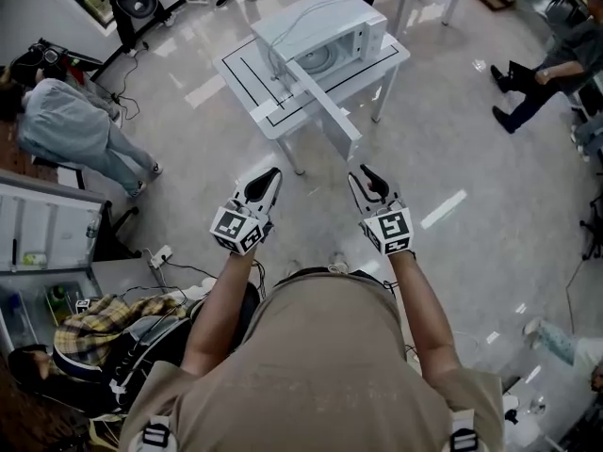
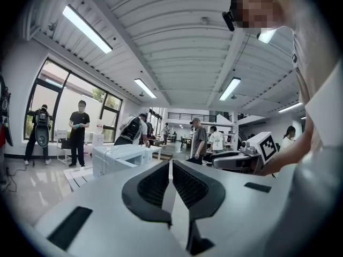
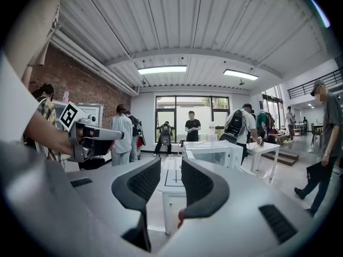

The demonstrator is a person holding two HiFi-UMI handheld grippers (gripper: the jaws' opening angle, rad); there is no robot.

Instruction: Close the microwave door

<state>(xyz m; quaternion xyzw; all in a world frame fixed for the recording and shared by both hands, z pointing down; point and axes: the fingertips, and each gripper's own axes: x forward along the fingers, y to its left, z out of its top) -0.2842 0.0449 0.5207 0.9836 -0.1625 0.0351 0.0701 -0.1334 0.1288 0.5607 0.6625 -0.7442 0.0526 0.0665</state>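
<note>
Task not started: microwave point(image 1: 325, 28) is sitting on white table point(image 1: 243, 64), well ahead of operator, door point(image 1: 325, 109) hanging wide open. Both arms are reaching fwd at waist level, well short of it. Left gripper point(image 1: 271, 173) is pinching closed, empty; right gripper point(image 1: 364, 171) is holding jaws slightly apart, empty.

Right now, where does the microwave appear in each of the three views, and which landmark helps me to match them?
Head view: the microwave is at the top centre.
Left gripper view: left of centre, at mid height.
Right gripper view: slightly right of centre, at mid height.
Shared landmark: the white table with black lines, under the microwave in all three views.
</note>
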